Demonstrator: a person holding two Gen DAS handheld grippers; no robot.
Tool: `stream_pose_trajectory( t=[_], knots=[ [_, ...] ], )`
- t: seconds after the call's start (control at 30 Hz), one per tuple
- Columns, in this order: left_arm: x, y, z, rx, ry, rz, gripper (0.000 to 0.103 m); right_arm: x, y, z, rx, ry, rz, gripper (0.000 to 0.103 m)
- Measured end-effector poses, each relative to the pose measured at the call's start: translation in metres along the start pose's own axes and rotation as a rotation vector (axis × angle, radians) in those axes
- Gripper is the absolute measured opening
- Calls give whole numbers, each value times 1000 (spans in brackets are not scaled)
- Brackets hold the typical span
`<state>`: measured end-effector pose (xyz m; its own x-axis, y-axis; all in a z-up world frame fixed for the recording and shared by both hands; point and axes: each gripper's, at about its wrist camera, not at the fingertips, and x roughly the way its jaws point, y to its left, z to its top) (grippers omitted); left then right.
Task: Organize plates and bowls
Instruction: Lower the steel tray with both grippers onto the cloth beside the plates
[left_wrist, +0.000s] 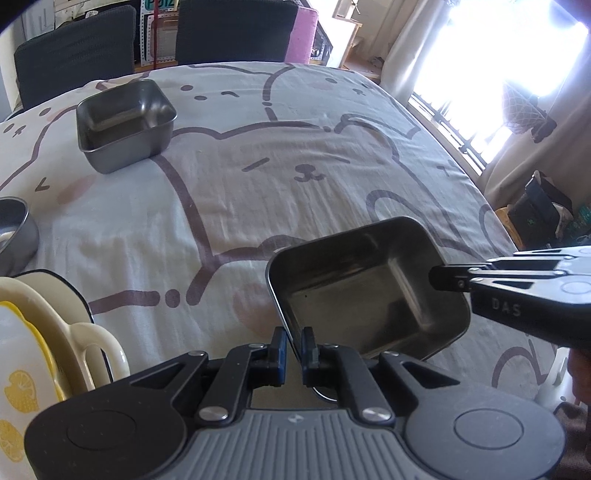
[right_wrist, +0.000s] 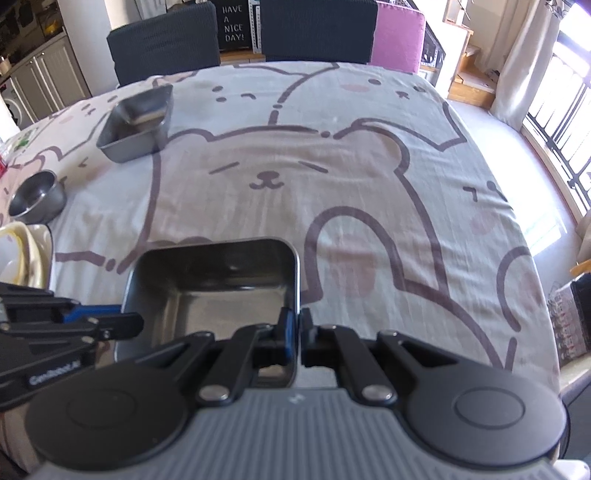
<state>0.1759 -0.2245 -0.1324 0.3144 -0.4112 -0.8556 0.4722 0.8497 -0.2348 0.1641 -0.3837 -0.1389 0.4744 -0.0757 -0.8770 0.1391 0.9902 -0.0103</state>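
A square metal tray (left_wrist: 365, 284) is held just above the bear-print tablecloth, tilted. My left gripper (left_wrist: 293, 347) is shut on its near-left rim. My right gripper (right_wrist: 298, 332) is shut on its right rim and shows from the side in the left wrist view (left_wrist: 448, 277). The tray also shows in the right wrist view (right_wrist: 214, 280), with the left gripper (right_wrist: 125, 321) at its left wall. A second square metal tray (left_wrist: 125, 123) sits at the far left of the table; it also shows in the right wrist view (right_wrist: 136, 122).
A small round metal bowl (right_wrist: 37, 197) sits at the left edge (left_wrist: 14, 232). A cream cup and yellow lemon-print dishes (left_wrist: 44, 332) stand at the near left. Dark chairs (right_wrist: 166, 37) line the far side. The table's right edge (right_wrist: 517, 221) drops toward the window.
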Motion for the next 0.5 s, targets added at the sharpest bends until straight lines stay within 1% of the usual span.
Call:
stream_pose_trajectory(
  t=[0.2, 0.5],
  knots=[
    [-1, -1, 1, 11, -1, -7, 9, 7, -1, 0, -4, 28, -16, 5],
    [-1, 1, 1, 8, 3, -17, 9, 10, -4, 0, 9, 41, -8, 5]
  ],
)
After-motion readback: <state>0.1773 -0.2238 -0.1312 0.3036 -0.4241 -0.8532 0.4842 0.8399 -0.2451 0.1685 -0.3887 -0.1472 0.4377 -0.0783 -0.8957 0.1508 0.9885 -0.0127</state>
